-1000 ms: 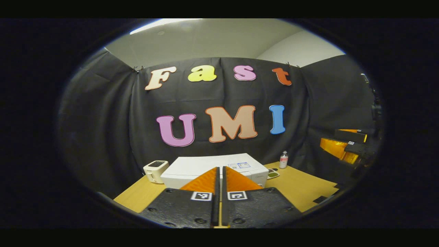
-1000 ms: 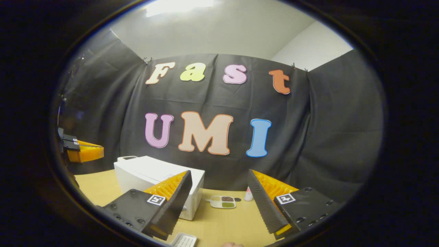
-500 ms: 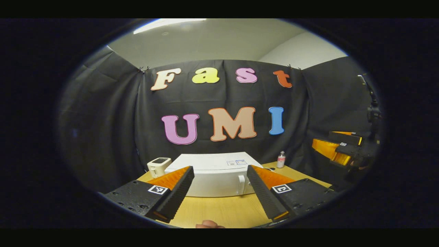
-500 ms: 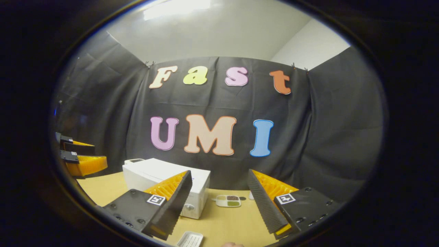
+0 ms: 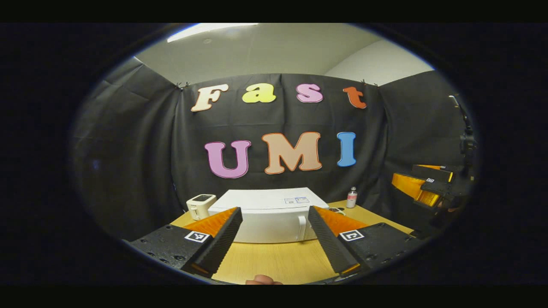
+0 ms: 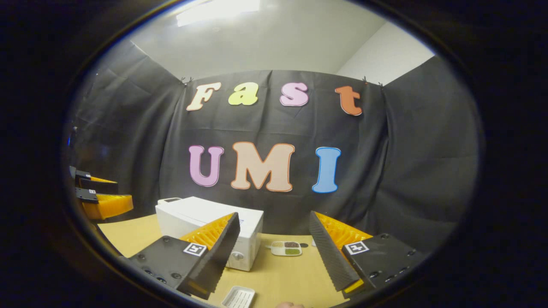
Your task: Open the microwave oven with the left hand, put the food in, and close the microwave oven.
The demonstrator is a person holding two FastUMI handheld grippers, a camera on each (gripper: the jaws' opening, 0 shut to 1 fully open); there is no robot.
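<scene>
Both grippers wide open, nothing held
I have the left gripper (image 5: 274, 233) facing the shut microwave (image 5: 269, 214) on the table (image 5: 274, 261); right gripper (image 6: 274, 246) hovers beside it, food tray (image 6: 286, 248) beyond, contents too small to tell

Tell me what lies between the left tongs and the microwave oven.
Bare wooden table. In the left gripper view the open left tongs face the closed white microwave oven, and nothing stands on the stretch between them.

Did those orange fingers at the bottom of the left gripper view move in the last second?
Yes. The left gripper was shut a second ago; its jaws now stand wide apart, framing the microwave, handle side right.
</scene>
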